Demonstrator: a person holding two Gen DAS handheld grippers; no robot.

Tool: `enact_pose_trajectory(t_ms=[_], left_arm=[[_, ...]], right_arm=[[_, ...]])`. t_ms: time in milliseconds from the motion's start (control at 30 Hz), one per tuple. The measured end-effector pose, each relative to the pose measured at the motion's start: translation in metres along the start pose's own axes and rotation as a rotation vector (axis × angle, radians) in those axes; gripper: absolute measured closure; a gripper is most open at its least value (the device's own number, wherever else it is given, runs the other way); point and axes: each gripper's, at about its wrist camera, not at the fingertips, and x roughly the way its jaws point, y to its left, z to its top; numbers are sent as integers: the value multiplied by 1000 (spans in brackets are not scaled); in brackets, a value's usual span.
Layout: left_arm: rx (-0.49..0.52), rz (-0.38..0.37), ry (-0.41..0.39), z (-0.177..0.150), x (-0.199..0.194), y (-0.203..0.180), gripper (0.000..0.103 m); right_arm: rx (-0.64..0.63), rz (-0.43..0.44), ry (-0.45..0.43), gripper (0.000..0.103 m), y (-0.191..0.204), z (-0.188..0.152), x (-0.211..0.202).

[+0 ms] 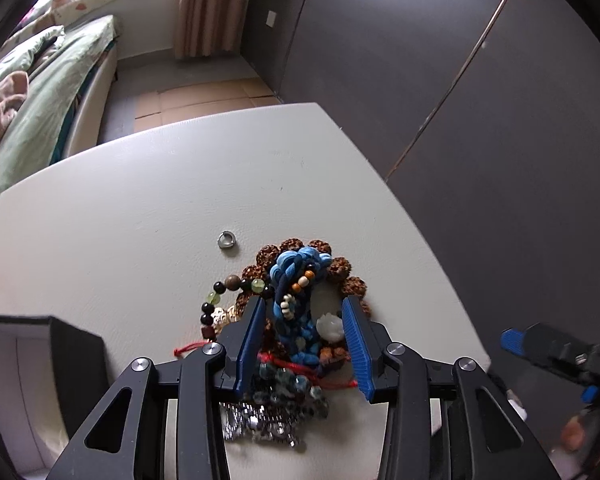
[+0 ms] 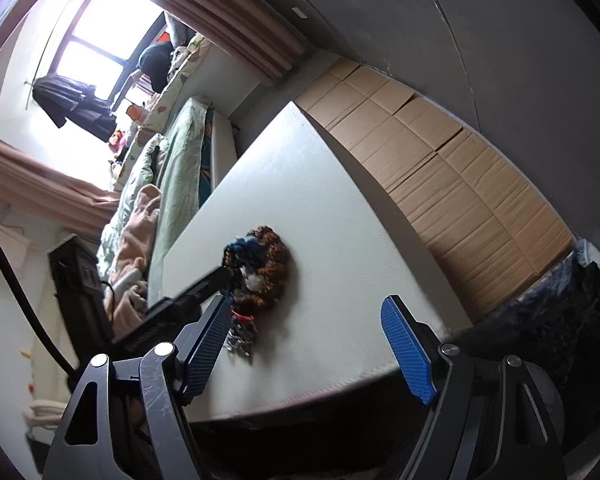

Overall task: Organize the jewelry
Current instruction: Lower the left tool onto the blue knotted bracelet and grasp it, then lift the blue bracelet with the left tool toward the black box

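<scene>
A heap of jewelry lies on the white table. It holds a blue braided bracelet, a brown seed bracelet, a dark-and-green bead string, a white stone pendant and a silver chain. A small silver ring lies apart, just beyond the heap. My left gripper points down over the heap, its blue pads either side of the blue bracelet with slim gaps showing. The right wrist view blurs the heap. My right gripper hangs open and empty above the table's near edge.
A black box with a pale inside stands at the table's left near corner. A bed with green bedding runs along the far left, flattened cardboard covers the floor beyond the table, and dark wardrobe doors stand to the right.
</scene>
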Motion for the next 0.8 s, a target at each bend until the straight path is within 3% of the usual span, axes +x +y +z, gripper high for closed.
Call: enact_pose_trajectory(t_ms=[67, 133, 500, 800], left_arm=[[0, 32, 13, -1, 6, 0, 94], [-12, 26, 20, -3, 7, 3, 94], [-23, -71, -98, 5, -58, 0, 95], [-41, -85, -175, 3, -102, 4, 95]], right_arm=[[10, 0, -3, 25, 1, 3, 1], [19, 12, -2, 24, 2, 4, 3], [38, 29, 35, 25, 10, -4, 18], [-14, 39, 61, 25, 35, -10, 26]])
